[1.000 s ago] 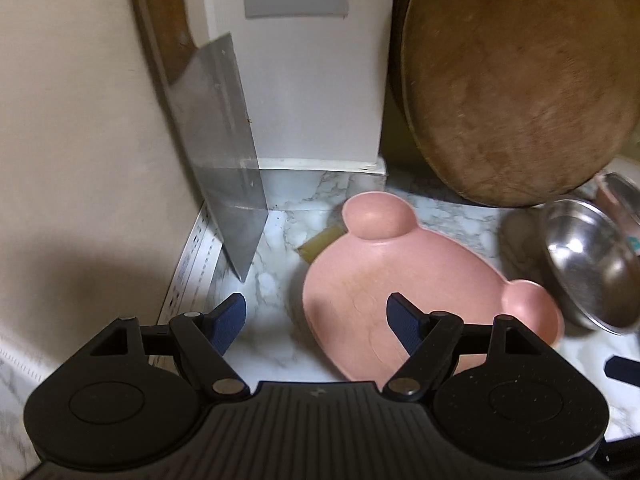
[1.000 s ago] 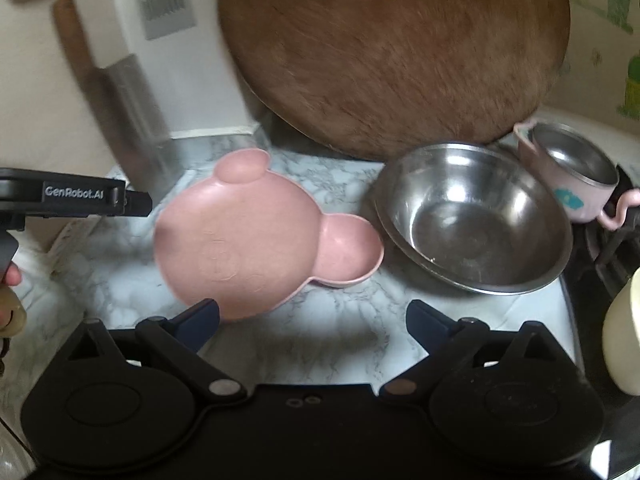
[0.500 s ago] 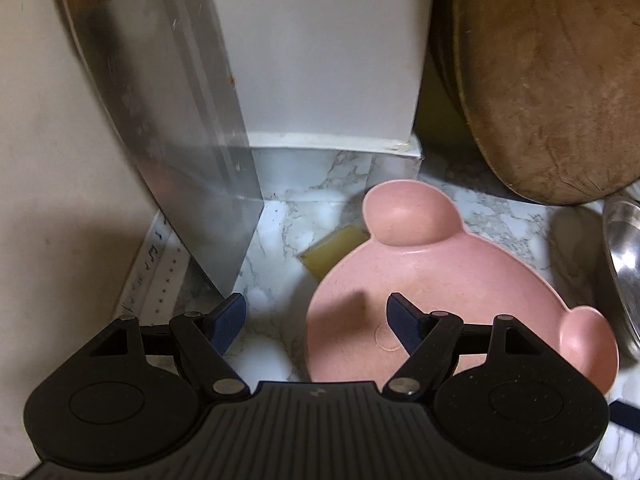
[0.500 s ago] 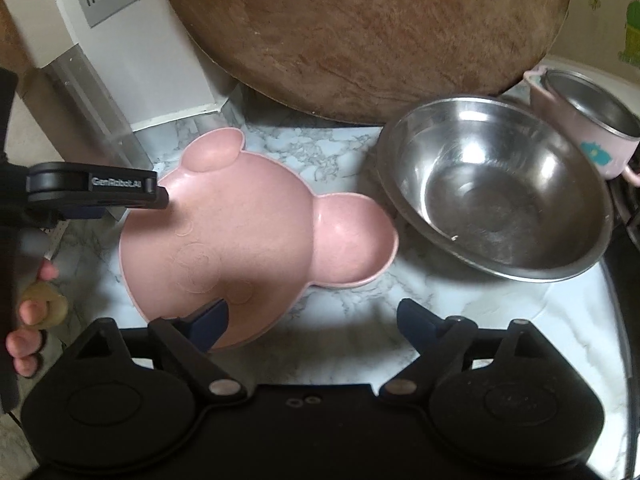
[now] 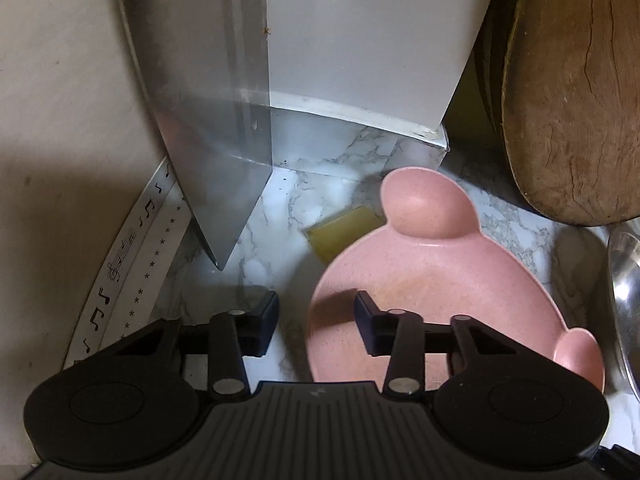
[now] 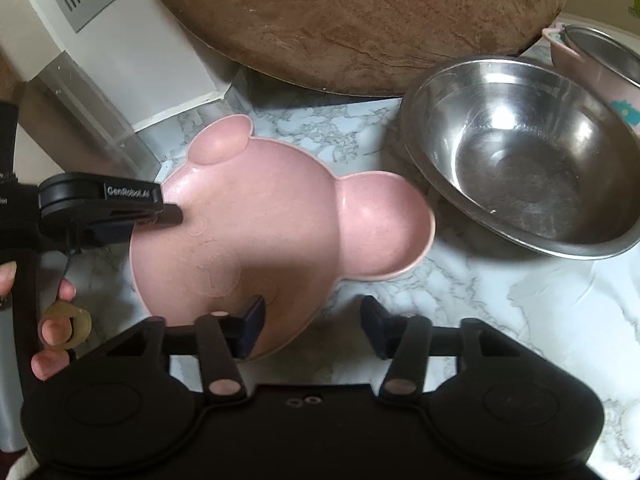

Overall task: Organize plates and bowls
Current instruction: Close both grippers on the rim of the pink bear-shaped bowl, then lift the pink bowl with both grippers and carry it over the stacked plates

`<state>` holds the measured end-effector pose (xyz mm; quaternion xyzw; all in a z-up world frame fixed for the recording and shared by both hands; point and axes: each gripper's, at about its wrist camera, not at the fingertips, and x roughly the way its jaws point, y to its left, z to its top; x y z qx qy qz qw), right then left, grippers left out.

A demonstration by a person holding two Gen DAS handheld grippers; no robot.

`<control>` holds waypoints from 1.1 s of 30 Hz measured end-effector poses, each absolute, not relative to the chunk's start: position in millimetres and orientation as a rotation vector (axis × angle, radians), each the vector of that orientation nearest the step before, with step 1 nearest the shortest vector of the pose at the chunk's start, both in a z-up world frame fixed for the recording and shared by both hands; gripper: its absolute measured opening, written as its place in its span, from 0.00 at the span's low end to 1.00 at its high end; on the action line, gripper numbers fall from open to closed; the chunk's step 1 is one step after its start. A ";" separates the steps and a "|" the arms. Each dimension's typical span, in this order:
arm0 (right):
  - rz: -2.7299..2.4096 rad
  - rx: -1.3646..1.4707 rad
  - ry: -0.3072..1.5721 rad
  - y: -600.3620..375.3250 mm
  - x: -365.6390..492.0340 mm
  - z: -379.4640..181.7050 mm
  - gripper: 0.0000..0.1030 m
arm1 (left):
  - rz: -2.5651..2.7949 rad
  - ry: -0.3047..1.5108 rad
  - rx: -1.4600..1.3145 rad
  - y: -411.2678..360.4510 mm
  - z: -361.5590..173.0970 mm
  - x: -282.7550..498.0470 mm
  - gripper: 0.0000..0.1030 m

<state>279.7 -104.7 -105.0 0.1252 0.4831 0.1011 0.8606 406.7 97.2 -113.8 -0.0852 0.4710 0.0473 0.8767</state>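
L tool (image 5: pixel 316 322) jaws closing, plate rim between, pads not yet pressing. R tool (image 6: pixel 313 330) closing likewise over near rim. Pink bear plate (image 6: pixel 280 236) flat on marble bench (image 6: pixel 500 320); steel bowl (image 6: pixel 520 152) at 2 o'clock, cutting board (image 6: pixel 352 20) at 12, cleaver (image 5: pixel 216 120) at 10.

"GenRobot.AI" (white print) stands on the left gripper (image 6: pixel 170 216).

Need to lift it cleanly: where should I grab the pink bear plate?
Grip the pink plate by its thin raised rim at the near edge, coming from above and in front: one finger inside, one outside. It lies flat on the counter, so only the rim offers purchase.
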 end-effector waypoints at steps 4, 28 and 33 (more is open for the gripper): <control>0.216 0.287 1.017 -105.1 281.6 -106.5 0.31 | 0.080 0.983 -0.176 94.7 -111.2 403.9 0.20; 0.315 0.163 0.944 -120.6 237.7 -79.0 0.17 | 0.076 0.967 -0.208 92.5 -77.0 310.7 0.14; 0.387 0.145 0.943 -131.3 214.5 -62.6 0.17 | 0.089 0.946 -0.213 103.8 -54.4 265.2 0.14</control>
